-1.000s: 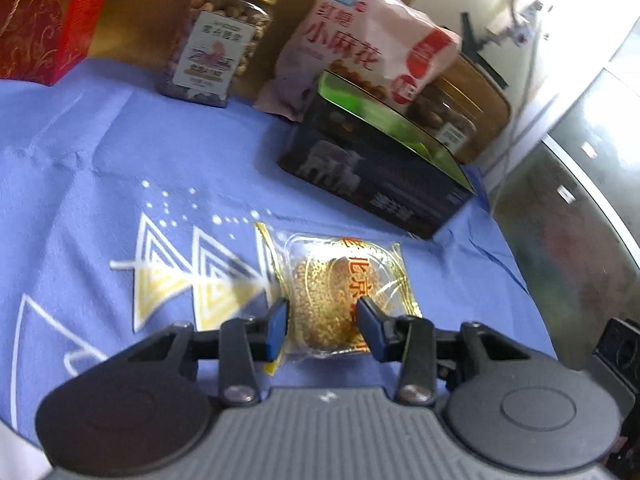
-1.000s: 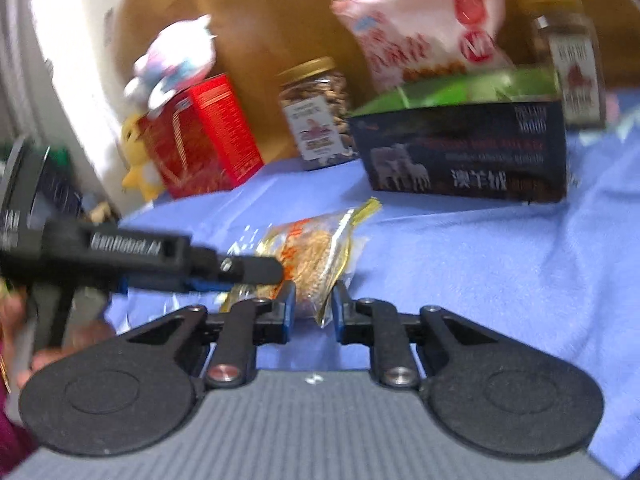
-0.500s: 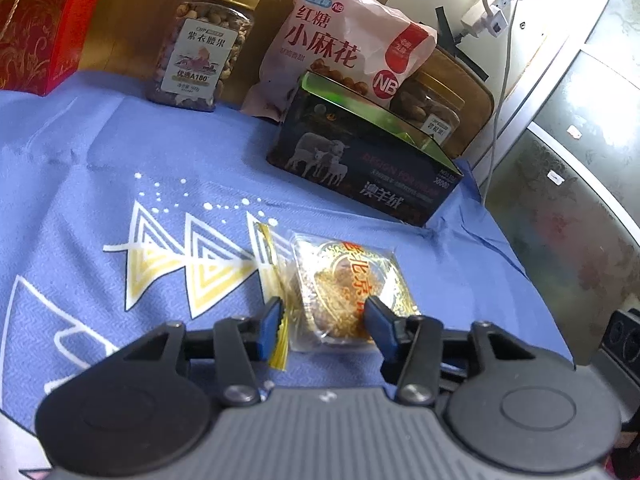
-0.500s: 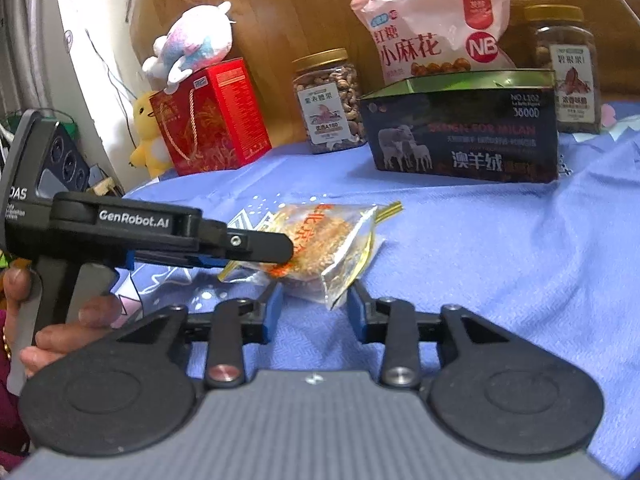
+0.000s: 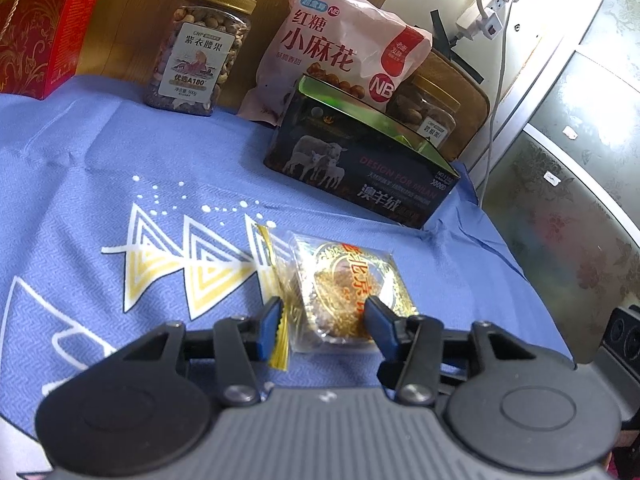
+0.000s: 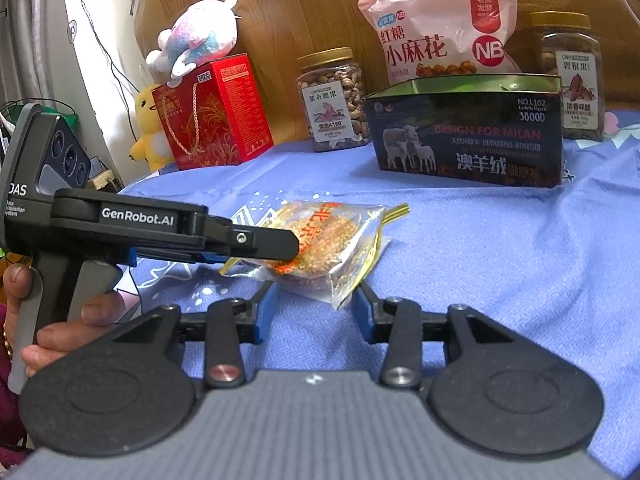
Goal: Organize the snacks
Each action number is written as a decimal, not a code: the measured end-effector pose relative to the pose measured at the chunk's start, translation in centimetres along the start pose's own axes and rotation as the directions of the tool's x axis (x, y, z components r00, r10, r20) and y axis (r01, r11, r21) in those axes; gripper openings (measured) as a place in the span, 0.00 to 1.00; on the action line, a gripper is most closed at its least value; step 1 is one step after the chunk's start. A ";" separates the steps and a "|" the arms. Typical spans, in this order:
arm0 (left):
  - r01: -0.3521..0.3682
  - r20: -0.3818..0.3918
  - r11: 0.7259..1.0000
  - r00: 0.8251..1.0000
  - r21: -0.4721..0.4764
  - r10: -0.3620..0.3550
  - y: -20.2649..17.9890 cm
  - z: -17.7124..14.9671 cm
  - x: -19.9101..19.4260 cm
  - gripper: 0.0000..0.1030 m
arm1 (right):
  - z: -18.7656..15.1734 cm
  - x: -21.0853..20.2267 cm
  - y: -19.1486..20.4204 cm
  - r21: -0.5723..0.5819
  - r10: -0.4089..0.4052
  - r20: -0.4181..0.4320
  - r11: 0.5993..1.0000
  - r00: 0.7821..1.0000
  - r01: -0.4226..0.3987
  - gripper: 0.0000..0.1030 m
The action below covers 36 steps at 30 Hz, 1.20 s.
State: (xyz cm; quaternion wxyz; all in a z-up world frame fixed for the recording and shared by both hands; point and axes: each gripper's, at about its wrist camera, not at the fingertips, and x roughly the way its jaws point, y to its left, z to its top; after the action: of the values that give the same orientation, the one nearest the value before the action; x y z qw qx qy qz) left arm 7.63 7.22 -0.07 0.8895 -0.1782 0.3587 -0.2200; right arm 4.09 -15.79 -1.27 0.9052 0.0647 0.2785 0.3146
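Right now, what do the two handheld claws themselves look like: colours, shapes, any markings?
Both are matte black with blue pads on the fingertips and two round black discs on a ribbed grey body. The left claw, seen from the side, has a pistol-style grey handle, white "GenRobot.AI" lettering and a block with three round lenses. The right claw shows silver and reddish pivot screws.
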 end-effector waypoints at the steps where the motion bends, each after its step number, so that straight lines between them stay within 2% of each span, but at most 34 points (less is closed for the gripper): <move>1: 0.000 0.000 1.000 1.000 -0.001 0.000 0.0 0.0 0.0 0.45 | 0.0 0.0 0.0 0.000 0.000 0.000 1.000 1.000 0.000 0.44; 36: 0.001 0.004 1.000 1.000 0.004 -0.001 -0.1 0.0 -0.1 0.45 | 0.0 0.1 0.0 0.003 0.001 0.000 1.000 1.000 -0.001 0.47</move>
State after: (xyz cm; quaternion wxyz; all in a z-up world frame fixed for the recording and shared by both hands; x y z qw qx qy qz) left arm 7.52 7.16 0.00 0.8904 -0.1768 0.3565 -0.2209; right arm 4.16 -15.78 -1.35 0.9049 0.0661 0.2791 0.3146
